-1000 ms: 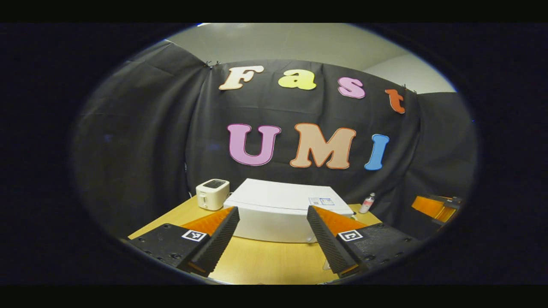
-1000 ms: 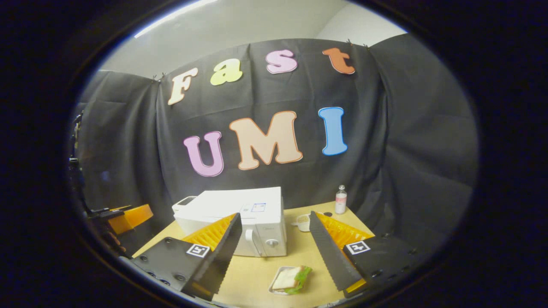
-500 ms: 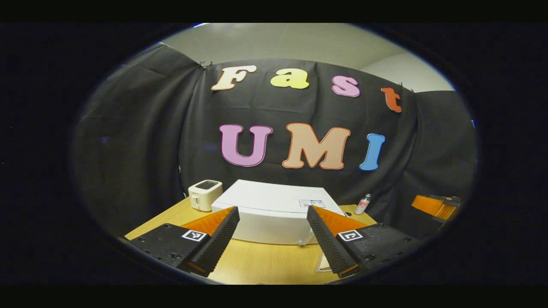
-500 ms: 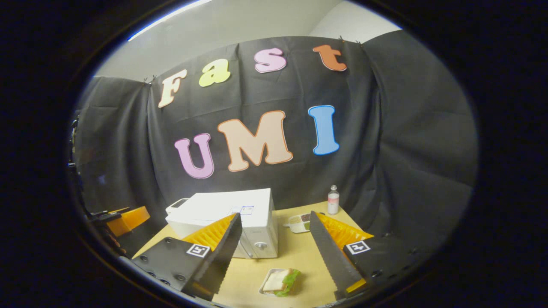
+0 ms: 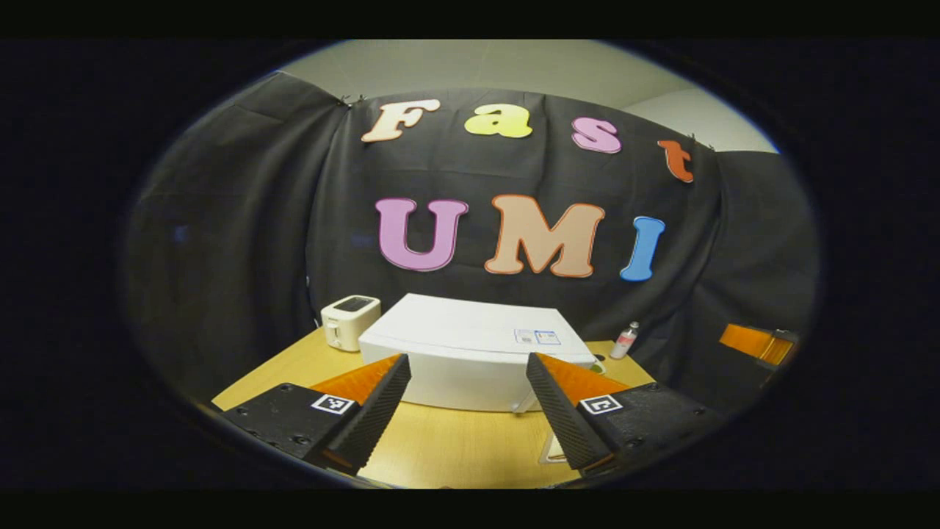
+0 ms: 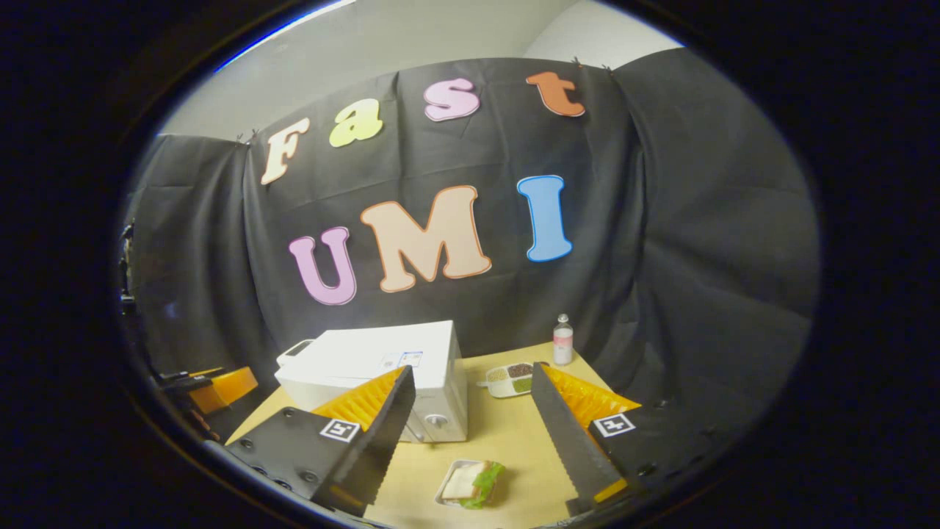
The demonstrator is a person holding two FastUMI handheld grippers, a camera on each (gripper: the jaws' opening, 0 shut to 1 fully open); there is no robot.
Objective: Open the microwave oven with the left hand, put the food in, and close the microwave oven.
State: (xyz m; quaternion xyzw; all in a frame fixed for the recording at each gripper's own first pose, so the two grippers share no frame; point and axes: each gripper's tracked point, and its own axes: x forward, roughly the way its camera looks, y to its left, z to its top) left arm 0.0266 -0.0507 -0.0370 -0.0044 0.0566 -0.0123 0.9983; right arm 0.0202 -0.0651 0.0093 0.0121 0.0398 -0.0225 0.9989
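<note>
Step in hand: the approach — the microwave (image 5: 470, 353) has its door shut and nothing is held, so opening it is the first move, by my reading.
Left gripper: the left gripper (image 5: 466, 411) has its jaws wide apart with nothing between them, hanging over the near edge of the surface (image 5: 455, 448).
Microwave from the left gripper: straight ahead at 12 o'clock, well apart. Its long axis runs across the view from 9 to 3 o'clock, and the front face is turned towards the gripper.
Door handle: in the right gripper view the handle and a round knob (image 6: 436, 421) sit at the right end of the front; the handle is partly hidden behind the finger. For the left gripper that end lies at about 1 o'clock, so I judge the reach must drift right of centre.
Right gripper: the right gripper (image 6: 474, 433) is wide open too and empty.
Food: a sandwich (image 6: 470, 483) in a small tray lies on the surface at 6 o'clock, low between this gripper's fingers — near the microwave's front right corner, not touching it.
Nearer hand: the right for the sandwich, the left for the door, as I judge it.
Bystanders: a toaster (image 5: 349, 322) at 10 o'clock of the microwave, a bottle (image 6: 562, 339) and a divided dish (image 6: 512, 378) behind at 1 o'clock.
</note>
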